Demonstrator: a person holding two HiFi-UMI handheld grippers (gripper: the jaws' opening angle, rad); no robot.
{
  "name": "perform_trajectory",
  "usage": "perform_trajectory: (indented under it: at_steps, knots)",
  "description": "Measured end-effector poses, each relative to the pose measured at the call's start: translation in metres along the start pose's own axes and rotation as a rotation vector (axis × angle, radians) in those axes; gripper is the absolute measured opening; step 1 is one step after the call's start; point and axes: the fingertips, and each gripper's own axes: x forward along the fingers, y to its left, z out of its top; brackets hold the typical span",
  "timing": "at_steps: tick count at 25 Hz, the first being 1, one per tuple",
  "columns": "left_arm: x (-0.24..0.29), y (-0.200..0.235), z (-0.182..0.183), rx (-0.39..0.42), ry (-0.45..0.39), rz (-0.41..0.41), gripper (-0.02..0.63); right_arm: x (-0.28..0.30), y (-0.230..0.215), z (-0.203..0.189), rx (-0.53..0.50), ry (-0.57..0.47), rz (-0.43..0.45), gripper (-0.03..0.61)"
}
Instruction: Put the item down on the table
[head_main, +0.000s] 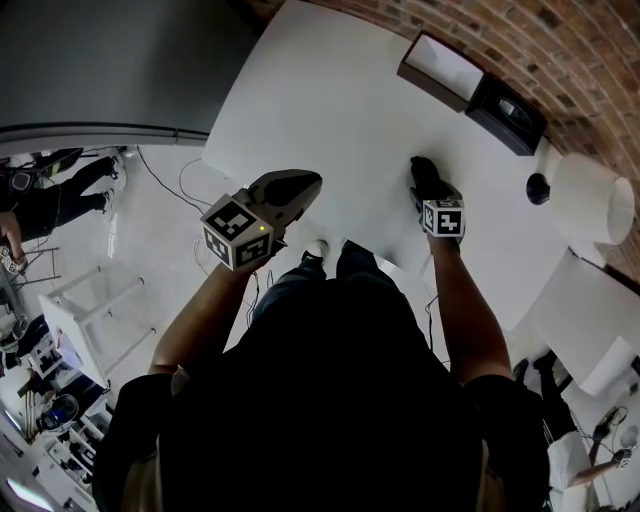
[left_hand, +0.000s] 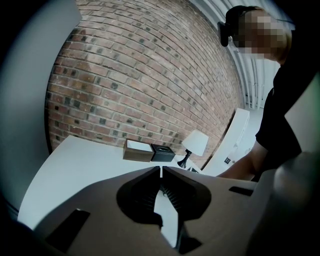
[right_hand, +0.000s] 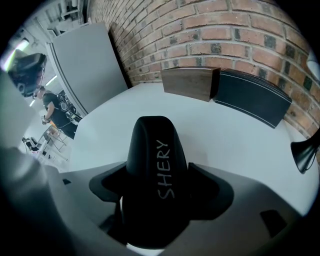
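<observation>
Right gripper view: right gripper spread around a black case on the table; left gripper closed, empty. A crooked withdrawal could topple the case.

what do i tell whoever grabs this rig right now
Left gripper: shut, empty, at the near edge of the white table.
Right gripper: jaws wide around the black case; can't tell if they press on it.
Black case: over the table near its front edge, low or already resting.
Done: case brought to the table.
Left: confirm it rests flat, let go fully, draw the right gripper back.
</observation>
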Motion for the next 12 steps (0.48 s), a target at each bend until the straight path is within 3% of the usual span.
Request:
perform_trajectory:
  at_steps: [12]
  knots:
    - [-0.013,0.002,-0.004,-0.008,-0.001,-0.010,0.032,-0.010,0.003,0.003,0.014,0.001,-0.035,0.383]
